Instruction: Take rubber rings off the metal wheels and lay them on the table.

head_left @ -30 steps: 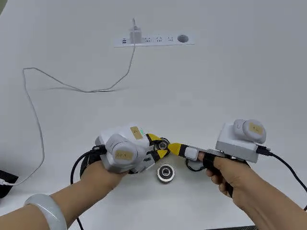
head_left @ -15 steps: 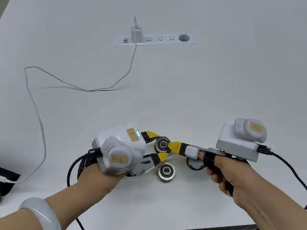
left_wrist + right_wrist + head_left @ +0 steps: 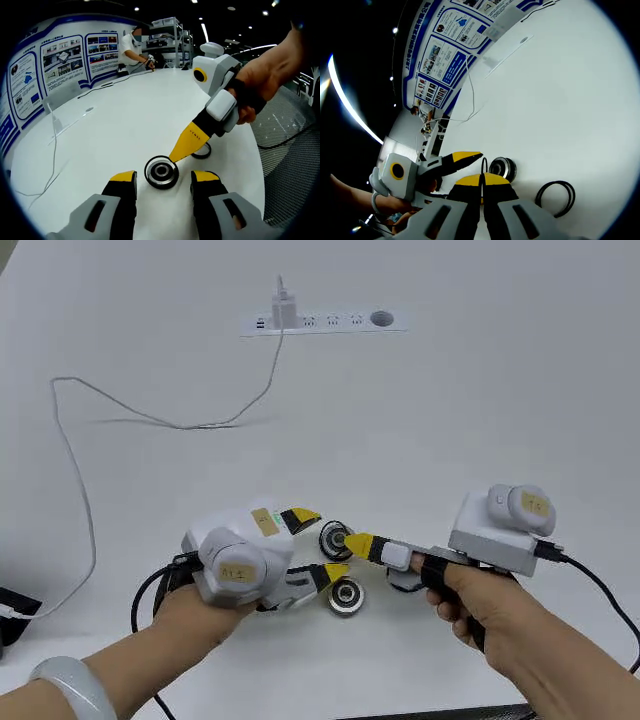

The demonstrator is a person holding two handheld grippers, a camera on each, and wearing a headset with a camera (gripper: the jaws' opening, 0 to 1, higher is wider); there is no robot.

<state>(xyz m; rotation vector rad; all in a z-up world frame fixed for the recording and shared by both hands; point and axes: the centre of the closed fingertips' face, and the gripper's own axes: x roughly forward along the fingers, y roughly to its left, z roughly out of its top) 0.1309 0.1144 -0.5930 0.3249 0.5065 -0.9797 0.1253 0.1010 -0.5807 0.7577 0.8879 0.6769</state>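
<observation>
We see the left gripper (image 3: pixel 320 542) gaping around one metal wheel (image 3: pixel 335 538) on the table (image 3: pixel 450 420) — the right gripper (image 3: pixel 356 542), jaws pressed together, touches its rim. A second wheel (image 3: pixel 346 595) lies nearer; a loose rubber ring (image 3: pixel 555 197) rests just right.

The left tool (image 3: pixel 320 542) has been opened wide and drawn back slightly; the wheel (image 3: pixel 335 538) has been released between its jaws.

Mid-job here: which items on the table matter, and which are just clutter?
Job: metal wheel between the jaws of the open left gripper; second wheel; loose rubber ring; shut right gripper.
Lying about: power strip; white cable.
</observation>
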